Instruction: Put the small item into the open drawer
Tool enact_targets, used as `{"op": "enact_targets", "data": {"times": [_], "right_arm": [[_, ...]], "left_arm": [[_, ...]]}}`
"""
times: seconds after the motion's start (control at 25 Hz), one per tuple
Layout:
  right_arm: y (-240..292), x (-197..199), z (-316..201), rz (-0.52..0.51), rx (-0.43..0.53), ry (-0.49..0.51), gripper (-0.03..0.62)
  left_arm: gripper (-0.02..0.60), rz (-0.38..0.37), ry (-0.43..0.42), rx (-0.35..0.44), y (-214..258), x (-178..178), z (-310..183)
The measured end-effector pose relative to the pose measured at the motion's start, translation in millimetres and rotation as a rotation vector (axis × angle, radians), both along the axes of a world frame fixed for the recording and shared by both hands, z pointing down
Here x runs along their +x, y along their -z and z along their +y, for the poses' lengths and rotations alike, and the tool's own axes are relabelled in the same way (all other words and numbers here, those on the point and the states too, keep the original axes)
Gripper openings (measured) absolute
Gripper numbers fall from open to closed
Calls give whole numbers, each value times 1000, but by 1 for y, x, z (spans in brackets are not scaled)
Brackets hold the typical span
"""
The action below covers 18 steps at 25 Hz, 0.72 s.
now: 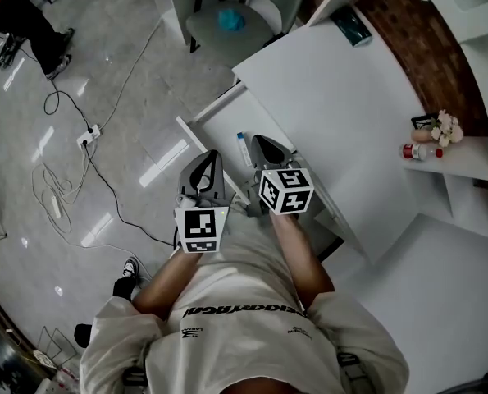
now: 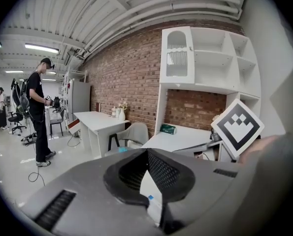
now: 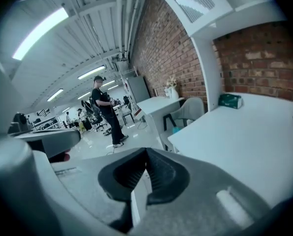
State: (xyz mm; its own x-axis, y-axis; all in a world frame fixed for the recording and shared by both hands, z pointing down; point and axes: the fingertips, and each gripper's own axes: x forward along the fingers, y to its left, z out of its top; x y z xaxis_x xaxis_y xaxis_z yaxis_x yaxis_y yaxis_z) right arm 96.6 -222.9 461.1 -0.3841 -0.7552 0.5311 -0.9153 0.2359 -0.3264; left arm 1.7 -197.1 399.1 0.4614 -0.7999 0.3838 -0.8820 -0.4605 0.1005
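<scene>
An open white drawer (image 1: 196, 135) sticks out from the white desk (image 1: 342, 105) toward me. A small white tube with a blue cap (image 1: 242, 147) lies inside it. My left gripper (image 1: 212, 156) hovers over the drawer's near left part. Its fingertips meet with nothing between them in the left gripper view (image 2: 147, 151). My right gripper (image 1: 258, 143) is just right of the tube, above the drawer's near end. It is shut and empty, and its tips touch in the right gripper view (image 3: 146, 150). Both grippers are held close to my body.
A green box (image 1: 352, 27) lies at the desk's far end. A grey chair (image 1: 227, 23) stands beyond the drawer. Cables and a power strip (image 1: 88, 136) lie on the floor at the left. A shelf with flowers and a bottle (image 1: 428, 138) is at the right. A person (image 2: 39, 117) stands far off.
</scene>
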Motion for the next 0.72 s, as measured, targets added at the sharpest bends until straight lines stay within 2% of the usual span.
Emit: {"op": "enact_targets", "data": {"times": [0.28,0.72], "right_arm": [[67,5,3,-10,143,-51,2],[141,-6,18,-13,293,-72,2]], "left_arm": [[-3,16,-10,58,37,0,-7],[-2,51,-34,129,88,-6,-8]]}}
